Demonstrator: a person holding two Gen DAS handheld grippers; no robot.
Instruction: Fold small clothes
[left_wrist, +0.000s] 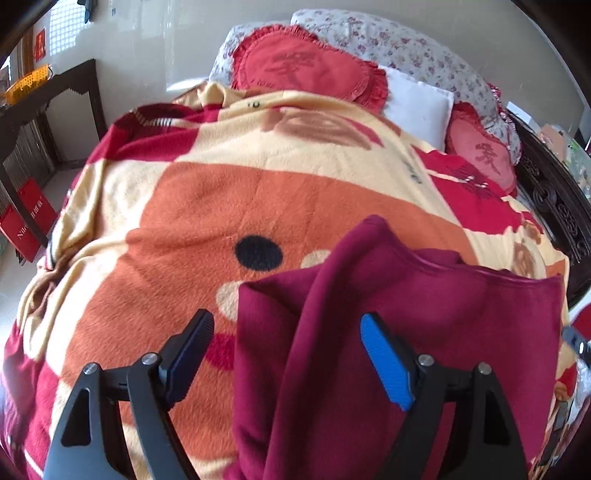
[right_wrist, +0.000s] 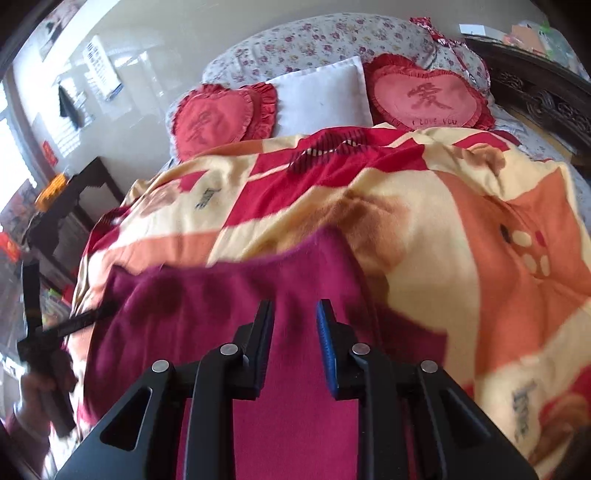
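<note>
On the bed: a maroon fleece garment (left_wrist: 424, 332) is spread over the patterned blanket (left_wrist: 221, 206) at the near edge, right under both my tools.
Garment shape: from the left wrist cam, one fold of it rises in a ridge down the middle, with flatter cloth to the right; its top edge is wavy.
Left hand-held gripper (left_wrist: 286, 354): wide open. The fingers (left_wrist: 384, 363) sit on either side of that ridge, blue pad on the right, dark one on the left. Nothing pinched, and honestly can't tell if the pads touch the cloth.
Right hand-held gripper (right_wrist: 294, 339): jaws parted with a narrow gap, maroon cloth showing straight through between them. It's over the garment, not clamped on it as far as I can see.
Other view of the left one: from the right cam I catch it blurry at the garment's left edge (right_wrist: 88, 319), with my hand on the handle.
Blanket: orange, cream and red fleece, covers most of the bed.
Head of the bed: two red heart cushions (right_wrist: 424, 94) with a white pillow (right_wrist: 325, 94) between them, floral pillows (right_wrist: 325, 38) behind.
Left of the bed: dark wooden table (left_wrist: 55, 96) by the wall, yellow basket (left_wrist: 27, 83) on top.
</note>
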